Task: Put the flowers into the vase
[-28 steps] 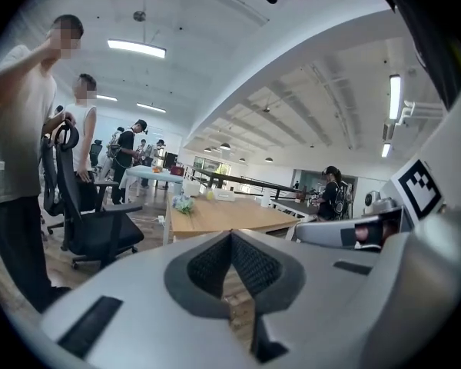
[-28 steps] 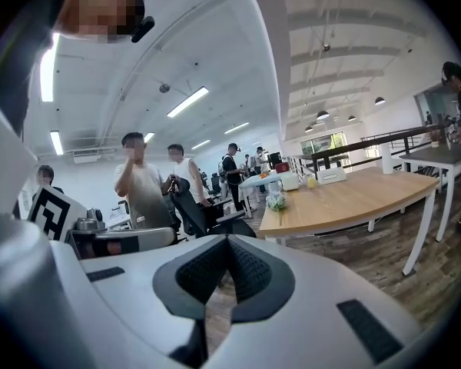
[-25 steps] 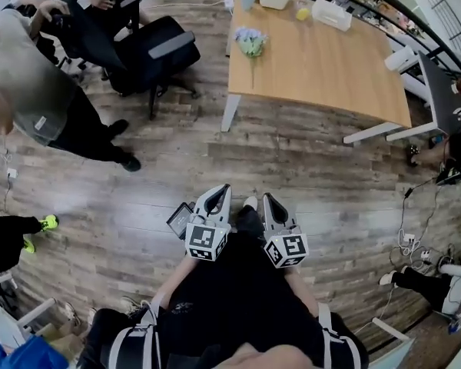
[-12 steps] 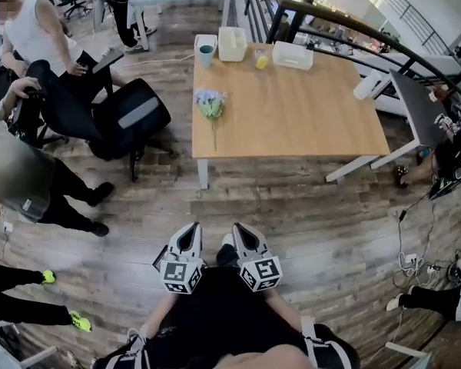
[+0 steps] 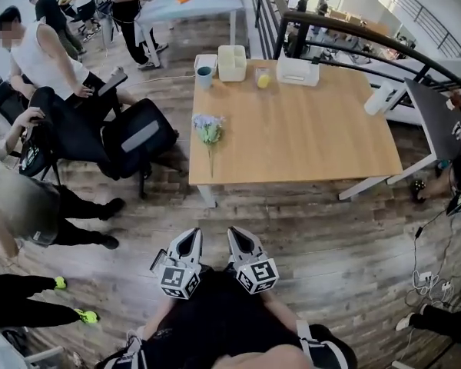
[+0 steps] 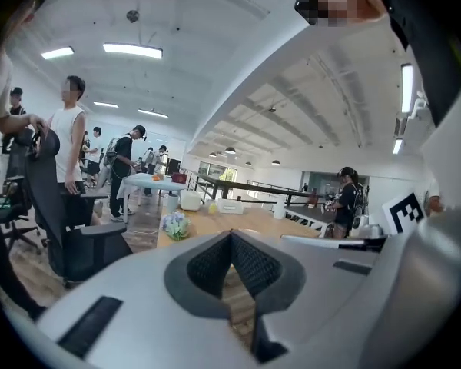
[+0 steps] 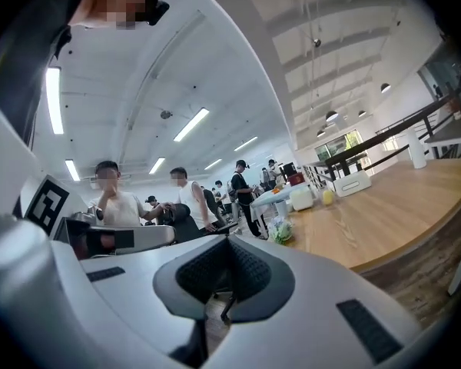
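A bunch of pale blue and green flowers (image 5: 208,129) lies on the left part of the wooden table (image 5: 307,137), stems toward the near edge. A white cup with a teal inside (image 5: 204,69) stands at the table's far left corner. Both grippers hang low in the head view, well short of the table. My left gripper (image 5: 190,234) and right gripper (image 5: 236,231) sit side by side, jaws shut with nothing between them. The flowers (image 6: 175,224) show far ahead in the left gripper view, beyond the left gripper (image 6: 231,234). In the right gripper view the flowers (image 7: 283,230) lie past the right gripper (image 7: 229,239).
A white box (image 5: 232,61), a yellow object (image 5: 263,80) and a white tray (image 5: 297,71) line the table's far edge. A black office chair (image 5: 134,141) and several people stand left of the table. A dark railing (image 5: 369,33) and a desk (image 5: 438,118) are to the right.
Both grippers have moved forward together toward the table, which now lies nearer and more centred in the head view. Their jaws stay shut.
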Action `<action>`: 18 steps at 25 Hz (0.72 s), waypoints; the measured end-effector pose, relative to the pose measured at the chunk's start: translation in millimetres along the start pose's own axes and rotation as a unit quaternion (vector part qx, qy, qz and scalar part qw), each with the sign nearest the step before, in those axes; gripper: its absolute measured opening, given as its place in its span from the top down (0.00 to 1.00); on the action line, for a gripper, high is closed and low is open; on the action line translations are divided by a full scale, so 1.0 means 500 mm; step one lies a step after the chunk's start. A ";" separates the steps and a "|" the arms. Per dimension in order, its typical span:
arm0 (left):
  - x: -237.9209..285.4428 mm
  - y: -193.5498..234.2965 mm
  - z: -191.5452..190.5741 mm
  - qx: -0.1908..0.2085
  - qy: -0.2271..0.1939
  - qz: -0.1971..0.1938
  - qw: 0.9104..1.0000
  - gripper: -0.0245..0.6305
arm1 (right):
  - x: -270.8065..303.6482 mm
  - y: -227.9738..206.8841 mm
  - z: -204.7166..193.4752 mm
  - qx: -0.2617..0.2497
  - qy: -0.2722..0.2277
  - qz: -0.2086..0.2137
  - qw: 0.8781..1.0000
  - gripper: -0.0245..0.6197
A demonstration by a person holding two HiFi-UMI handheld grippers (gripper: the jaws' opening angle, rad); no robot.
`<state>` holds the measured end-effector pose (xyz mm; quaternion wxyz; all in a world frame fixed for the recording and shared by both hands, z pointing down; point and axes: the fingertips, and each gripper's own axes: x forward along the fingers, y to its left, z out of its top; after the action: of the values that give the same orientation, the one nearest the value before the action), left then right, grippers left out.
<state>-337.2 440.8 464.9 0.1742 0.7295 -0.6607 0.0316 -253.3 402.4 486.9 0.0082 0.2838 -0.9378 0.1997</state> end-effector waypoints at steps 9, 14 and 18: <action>0.097 0.086 0.024 -0.024 0.005 0.030 0.999 0.92 | 0.115 -0.063 0.018 0.002 0.025 0.001 1.000 0.94; 0.190 0.172 0.039 -0.039 0.003 0.008 0.999 0.92 | 0.223 -0.102 0.031 -0.020 0.034 -0.030 0.999 0.94; 0.275 0.260 0.095 -0.031 -0.015 -0.016 0.999 0.92 | 0.340 -0.122 0.060 -0.032 0.038 -0.055 0.997 0.94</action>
<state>-455.7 287.0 485.9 0.1873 0.7343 -0.6524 -0.0029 -360.3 255.1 503.8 0.0634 0.3265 -0.9258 0.1795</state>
